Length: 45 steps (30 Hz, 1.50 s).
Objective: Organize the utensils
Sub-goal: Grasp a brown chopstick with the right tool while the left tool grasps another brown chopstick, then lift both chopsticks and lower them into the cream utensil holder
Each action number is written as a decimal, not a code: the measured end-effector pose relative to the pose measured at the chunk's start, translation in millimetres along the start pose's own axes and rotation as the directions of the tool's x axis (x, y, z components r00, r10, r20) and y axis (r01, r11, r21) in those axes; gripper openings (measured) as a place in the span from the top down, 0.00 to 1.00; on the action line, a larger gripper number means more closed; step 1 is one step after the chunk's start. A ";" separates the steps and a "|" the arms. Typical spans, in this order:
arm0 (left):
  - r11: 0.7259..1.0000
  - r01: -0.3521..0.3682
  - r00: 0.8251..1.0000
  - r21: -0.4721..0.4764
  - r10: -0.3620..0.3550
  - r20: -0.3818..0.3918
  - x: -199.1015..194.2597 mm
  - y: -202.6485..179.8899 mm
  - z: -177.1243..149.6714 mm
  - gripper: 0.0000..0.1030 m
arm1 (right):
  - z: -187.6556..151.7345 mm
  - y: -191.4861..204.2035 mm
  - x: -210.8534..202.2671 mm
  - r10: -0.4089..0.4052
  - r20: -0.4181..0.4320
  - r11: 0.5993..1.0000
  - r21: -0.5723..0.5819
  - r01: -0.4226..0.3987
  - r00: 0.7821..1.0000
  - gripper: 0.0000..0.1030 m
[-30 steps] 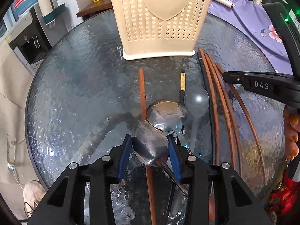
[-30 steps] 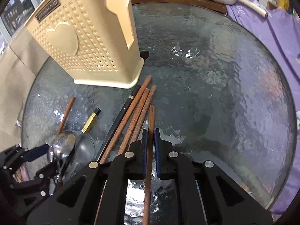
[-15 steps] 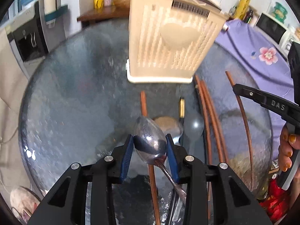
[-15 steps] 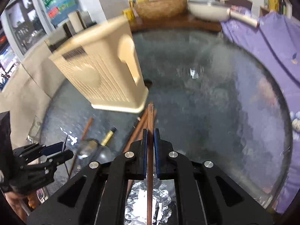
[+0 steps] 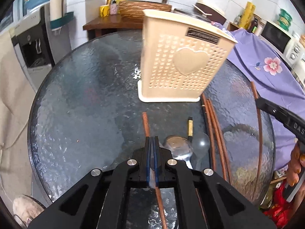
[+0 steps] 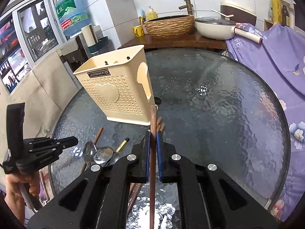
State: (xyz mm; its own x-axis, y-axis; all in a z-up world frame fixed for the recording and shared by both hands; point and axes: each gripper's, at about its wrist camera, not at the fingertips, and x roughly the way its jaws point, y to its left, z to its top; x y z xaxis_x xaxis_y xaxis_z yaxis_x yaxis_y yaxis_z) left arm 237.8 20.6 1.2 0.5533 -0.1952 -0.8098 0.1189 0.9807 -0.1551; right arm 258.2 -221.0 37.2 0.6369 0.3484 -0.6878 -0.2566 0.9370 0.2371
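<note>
Plainly, the right hand-held gripper (image 6: 152, 134) is clamped on 1 brown chopstick (image 6: 153, 118). The stick runs straight up the middle of the right wrist view, off the glass bench (image 6: 219, 124), and its tip points at the lower right corner of the cream utensil holder (image 6: 114, 87). Gripping it lengthwise, in line with the fingers, looks meant to let it go tip-first into the holder's open top, which stands left of centre.

The left hand-held gripper (image 5: 152, 139) has just been closing, and its blue pads are now almost together at the bottom centre of its own view. A thin silvery sliver shows in the slit, but I cannot tell whether a spoon is pinched there or merely lies underneath. A metal spoon (image 5: 176, 143) and a clear plastic one (image 5: 202, 143) lie just right of those fingertips. Another chopstick (image 5: 145, 122) lies on the glass directly ahead of them.

Further right, several loose chopsticks (image 5: 215, 133) lie side by side, running from the holder's base toward the lower edge of the frame (a tidy bundle for later picks). No utensil shows above the holder's rim.
</note>
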 end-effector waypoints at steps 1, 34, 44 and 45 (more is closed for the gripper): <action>1.000 0.002 1.000 -0.020 -0.002 -0.006 2.3 4.4 1.1 0.72 | -1.9 -0.1 1.9 0.001 -0.001 1.000 0.002 -0.001 1.000 0.93; 0.996 0.042 0.987 0.073 -0.052 0.153 -31.7 -5.0 9.1 0.98 | -10.3 2.8 -34.7 0.086 0.089 0.996 0.005 -0.087 0.992 0.93; 0.992 -0.007 0.944 0.122 -0.034 0.330 -88.7 -24.0 32.4 0.98 | 2.0 12.6 -77.4 0.107 0.177 0.994 -0.028 -0.104 0.978 0.93; 0.992 -0.013 0.940 0.123 -0.030 0.340 -92.0 -24.4 34.6 0.98 | 4.2 11.9 -81.0 0.108 0.186 0.994 -0.027 -0.104 0.977 0.93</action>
State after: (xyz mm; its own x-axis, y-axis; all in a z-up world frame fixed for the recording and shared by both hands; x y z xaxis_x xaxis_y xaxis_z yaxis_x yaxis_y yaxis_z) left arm 212.5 14.3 99.1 0.7971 -0.2163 -0.5638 0.2122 0.9744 -0.0739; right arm 206.7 -238.0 98.6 0.7296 0.4458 -0.5186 -0.3412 0.8945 0.2889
